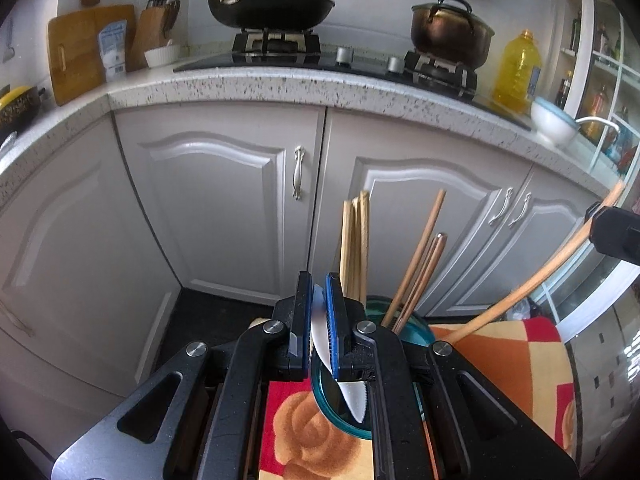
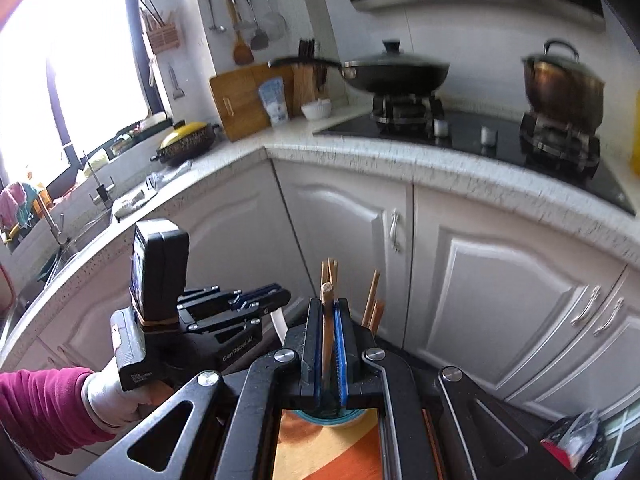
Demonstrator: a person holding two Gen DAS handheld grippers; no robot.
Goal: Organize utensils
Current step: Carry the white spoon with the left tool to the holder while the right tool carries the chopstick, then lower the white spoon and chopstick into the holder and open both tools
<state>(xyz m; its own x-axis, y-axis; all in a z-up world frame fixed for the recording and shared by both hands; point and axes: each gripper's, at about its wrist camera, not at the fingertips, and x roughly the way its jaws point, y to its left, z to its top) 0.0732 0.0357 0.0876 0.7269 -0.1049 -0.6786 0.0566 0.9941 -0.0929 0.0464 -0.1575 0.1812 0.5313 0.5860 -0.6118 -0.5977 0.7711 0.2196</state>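
My left gripper [image 1: 319, 284] is shut on a white knife [image 1: 354, 398] with a serrated tip, held blade-down over the rim of a teal glass holder [image 1: 416, 332]. Several wooden chopsticks [image 1: 354, 248] stand in the holder. My right gripper [image 2: 329, 304] is shut on a long wooden utensil handle [image 2: 328, 336], directly above the teal holder [image 2: 320, 420]. That handle [image 1: 532, 284] also shows in the left wrist view, leaning right toward the right gripper's body [image 1: 616, 234]. The left gripper [image 2: 256, 300] shows in the right wrist view, held by a gloved hand.
The holder stands on a patterned red and orange cloth [image 1: 312, 432]. White cabinet doors [image 1: 216, 208] stand close ahead under a speckled counter [image 1: 280, 84]. A stove with a black pan [image 1: 272, 4] and a copper pot [image 1: 452, 32] is behind. An oil bottle [image 1: 516, 68] and white bowl [image 1: 554, 120] stand right.
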